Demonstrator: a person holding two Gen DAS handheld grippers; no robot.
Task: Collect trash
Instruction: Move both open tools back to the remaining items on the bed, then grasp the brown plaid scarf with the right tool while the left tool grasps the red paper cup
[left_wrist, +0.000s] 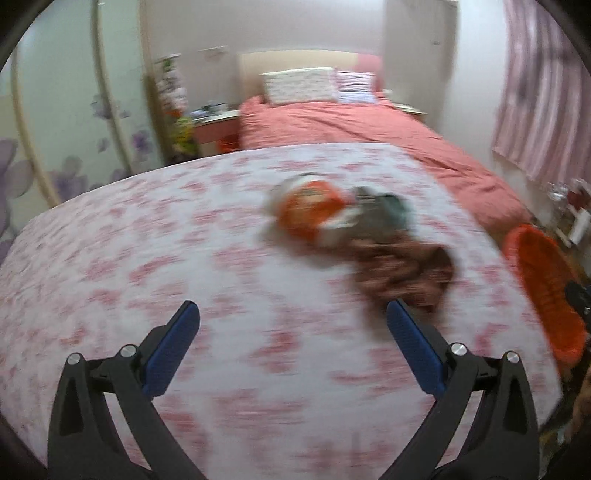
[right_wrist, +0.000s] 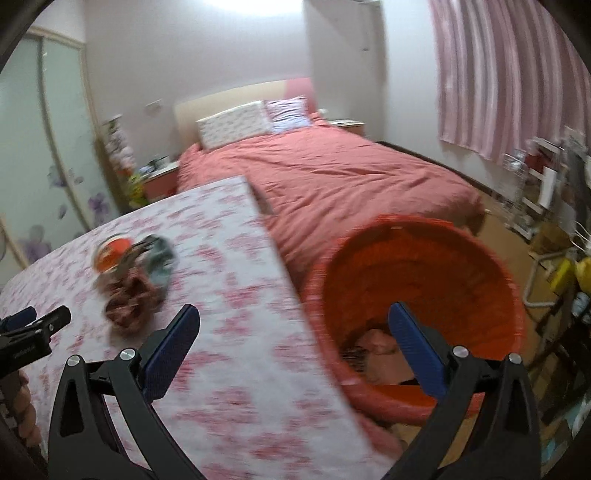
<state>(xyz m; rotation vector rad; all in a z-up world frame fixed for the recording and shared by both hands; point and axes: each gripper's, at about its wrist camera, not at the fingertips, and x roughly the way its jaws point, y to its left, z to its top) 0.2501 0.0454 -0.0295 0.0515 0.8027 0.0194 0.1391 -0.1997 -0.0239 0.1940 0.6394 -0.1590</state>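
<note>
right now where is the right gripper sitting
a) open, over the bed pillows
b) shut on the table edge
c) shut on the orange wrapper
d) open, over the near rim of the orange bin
d: the right gripper has its jaws spread wide with nothing between them, hanging where the table edge meets the orange bin, while the pile of wrappers lies untouched on the cloth.

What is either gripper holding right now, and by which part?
Nothing. The left gripper and right gripper are both open and empty; the wrappers lie on the table.
</note>
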